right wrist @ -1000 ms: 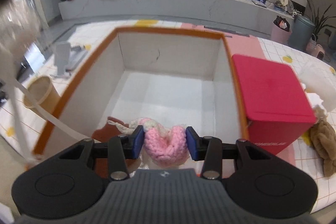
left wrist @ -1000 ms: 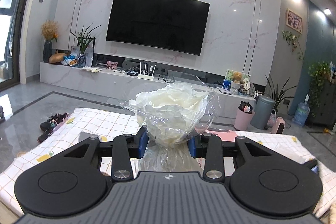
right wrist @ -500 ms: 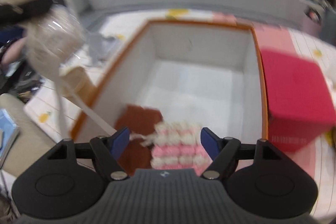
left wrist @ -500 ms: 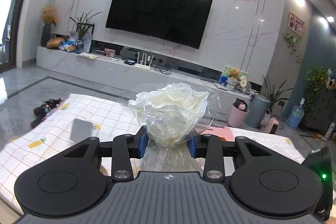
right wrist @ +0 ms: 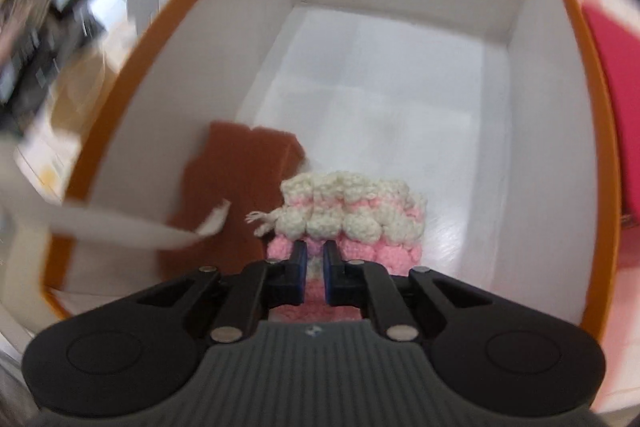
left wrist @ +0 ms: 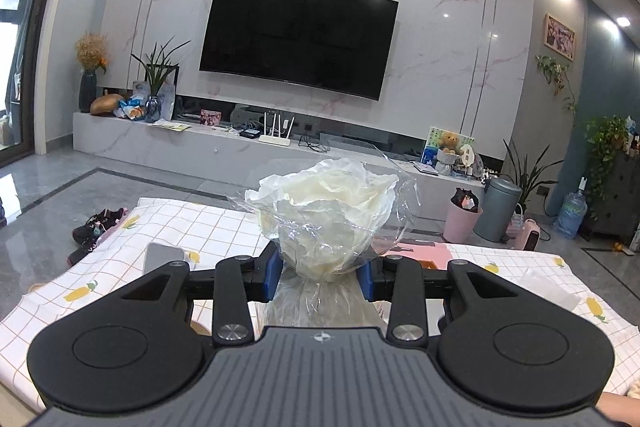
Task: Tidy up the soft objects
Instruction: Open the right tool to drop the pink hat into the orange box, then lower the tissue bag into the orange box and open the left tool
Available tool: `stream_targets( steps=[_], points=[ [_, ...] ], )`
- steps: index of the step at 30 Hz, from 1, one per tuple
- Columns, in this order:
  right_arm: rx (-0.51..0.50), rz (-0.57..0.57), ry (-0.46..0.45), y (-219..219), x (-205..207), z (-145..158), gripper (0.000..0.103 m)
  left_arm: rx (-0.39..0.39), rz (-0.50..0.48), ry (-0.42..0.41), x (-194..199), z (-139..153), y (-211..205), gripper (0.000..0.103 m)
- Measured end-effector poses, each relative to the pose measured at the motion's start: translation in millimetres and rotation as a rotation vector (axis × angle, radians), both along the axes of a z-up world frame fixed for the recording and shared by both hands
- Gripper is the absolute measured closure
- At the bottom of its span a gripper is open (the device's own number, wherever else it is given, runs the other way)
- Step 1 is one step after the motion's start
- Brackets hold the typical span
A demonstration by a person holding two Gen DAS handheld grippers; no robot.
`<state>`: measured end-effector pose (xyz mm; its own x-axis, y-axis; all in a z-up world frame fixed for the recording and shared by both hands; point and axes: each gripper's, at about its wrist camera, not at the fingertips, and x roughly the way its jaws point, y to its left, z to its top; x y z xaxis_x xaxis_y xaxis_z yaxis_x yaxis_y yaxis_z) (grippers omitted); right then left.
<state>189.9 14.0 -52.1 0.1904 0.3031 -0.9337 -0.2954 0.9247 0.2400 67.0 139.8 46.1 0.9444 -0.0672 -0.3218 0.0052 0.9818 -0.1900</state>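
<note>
Brown pad (right wrist: 236, 183) beside knitted piece (right wrist: 352, 215), red box (right wrist: 612, 95) outside

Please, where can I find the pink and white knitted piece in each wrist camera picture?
Left wrist view: not in it; the wrapped flower fills the middle.
Right wrist view: lower middle; the knitted piece lies on the floor of the orange-rimmed box, next to a brown piece.
Shared landmark: probably the white tablecloth with yellow prints, blurred at the left edge of the right view.
</note>
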Motion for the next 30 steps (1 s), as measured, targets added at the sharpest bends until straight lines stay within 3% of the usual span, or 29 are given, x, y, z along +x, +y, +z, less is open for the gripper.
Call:
stream_targets(
  steps=[4,7,9,10,11,15,21,26,30],
  points=[
    [0.137,-0.109,0.082,-15.7,13.2,-8.5,0.094,-0.022,-0.001,0.001,-0.3,0.4,3.4,0.060],
    [0.168,-0.132,0.110,-24.8,15.0,-10.2,0.091,-0.013,0.005,-0.003,-1.3,-1.4,6.3,0.060],
    [0.119,-0.083,0.074,-19.1,8.0,-4.4,0.072,-0.010,0.000,-0.003,-1.7,-0.5,5.8,0.060],
    [0.099,-0.053,0.045,-15.8,2.5,1.1,0.036,-0.011,-0.002,-0.003,-2.2,-0.3,5.5,0.060],
    [0.093,-0.020,0.008,-13.0,-4.2,7.5,0.010,-0.012,-0.005,-0.004,-2.8,0.0,4.5,0.060],
    [0.100,0.067,-0.157,-15.3,-41.0,36.4,0.011,-0.011,-0.021,-0.004,-3.3,0.5,-0.7,0.060],
    [0.190,0.028,-0.305,-58.4,-77.4,79.9,0.010,-0.005,-0.059,0.014,0.8,-1.1,-12.4,0.060],
    [0.209,-0.037,-0.368,-119.1,-100.0,99.7,0.008,-0.032,-0.098,0.080,16.1,-2.9,-24.1,0.060],
    [0.173,-0.076,-0.416,-158.3,-107.9,93.2,0.008,-0.063,-0.113,0.126,32.2,-3.7,-35.8,0.060]
  ],
)
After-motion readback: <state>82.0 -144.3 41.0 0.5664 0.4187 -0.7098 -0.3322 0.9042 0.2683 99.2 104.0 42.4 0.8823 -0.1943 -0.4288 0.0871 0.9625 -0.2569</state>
